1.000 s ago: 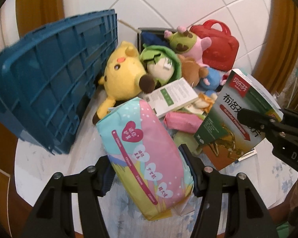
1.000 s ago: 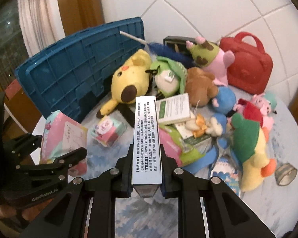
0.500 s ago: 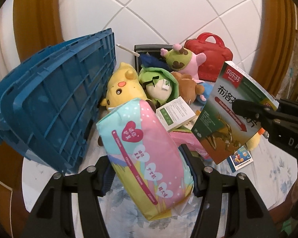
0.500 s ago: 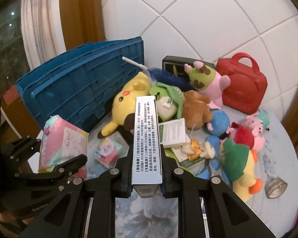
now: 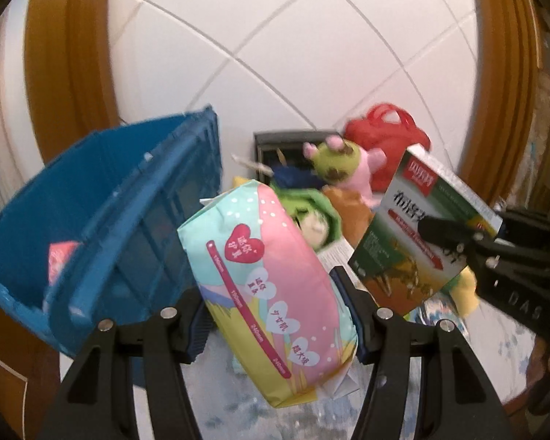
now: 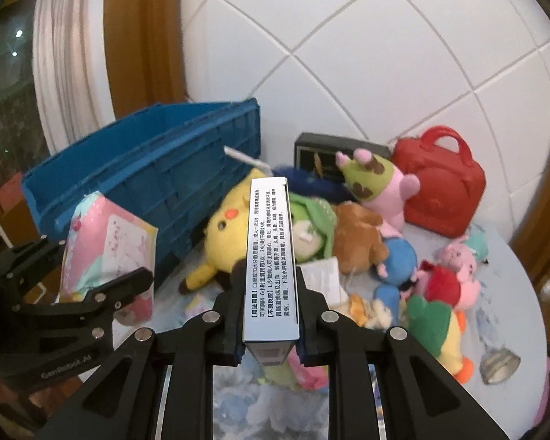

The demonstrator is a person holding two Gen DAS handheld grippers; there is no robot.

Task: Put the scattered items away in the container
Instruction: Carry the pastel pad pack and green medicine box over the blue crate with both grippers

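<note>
1. The left gripper [image 5: 275, 315] clamps a pink and teal soft pack [image 5: 271, 293], raised just right of the blue crate [image 5: 102, 220]
2. The right gripper [image 6: 269, 330] is nearly closed on a narrow medicine box [image 6: 271, 264], held above the table [image 6: 509, 293]
3. Plush toys [image 6: 366, 242] lie heaped at the far side, right of the crate
</note>
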